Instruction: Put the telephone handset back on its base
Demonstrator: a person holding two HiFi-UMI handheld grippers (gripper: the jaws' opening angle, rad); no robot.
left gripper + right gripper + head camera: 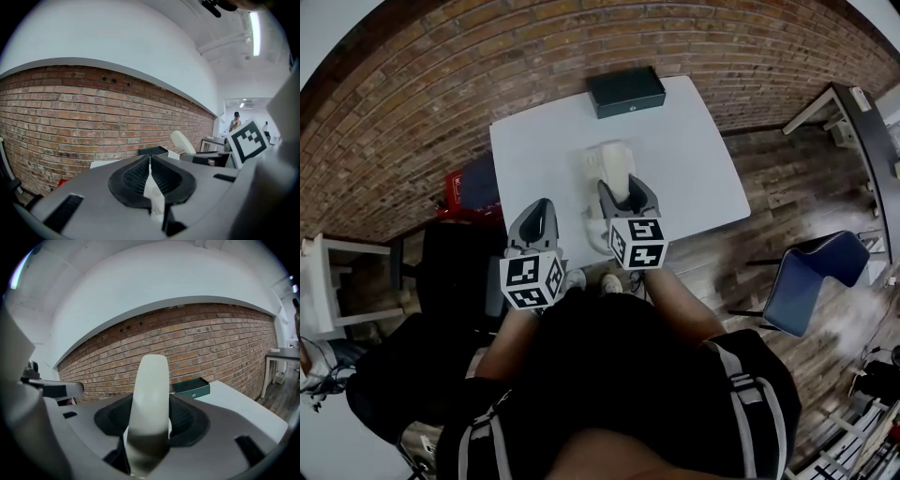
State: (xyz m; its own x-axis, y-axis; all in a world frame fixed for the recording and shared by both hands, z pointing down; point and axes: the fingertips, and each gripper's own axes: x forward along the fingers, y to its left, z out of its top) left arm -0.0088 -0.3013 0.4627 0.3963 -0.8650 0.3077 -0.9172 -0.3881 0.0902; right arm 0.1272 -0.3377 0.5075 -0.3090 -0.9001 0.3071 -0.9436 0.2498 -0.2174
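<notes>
Right gripper view shows my right gripper (pixel 151 420) pinching the cream handset (pixel 150 385), pointing to 12 o'clock above the table (pixel 243 404), my left gripper (pixel 150 172) squeezed together on nothing, so putting it on its base is not done yet.

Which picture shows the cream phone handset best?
The right gripper view: the handset fills the middle, big and close, clamped between the jaws. The head view shows it small from above, over the table. The left gripper view catches only its rounded end, off to the right.
</notes>
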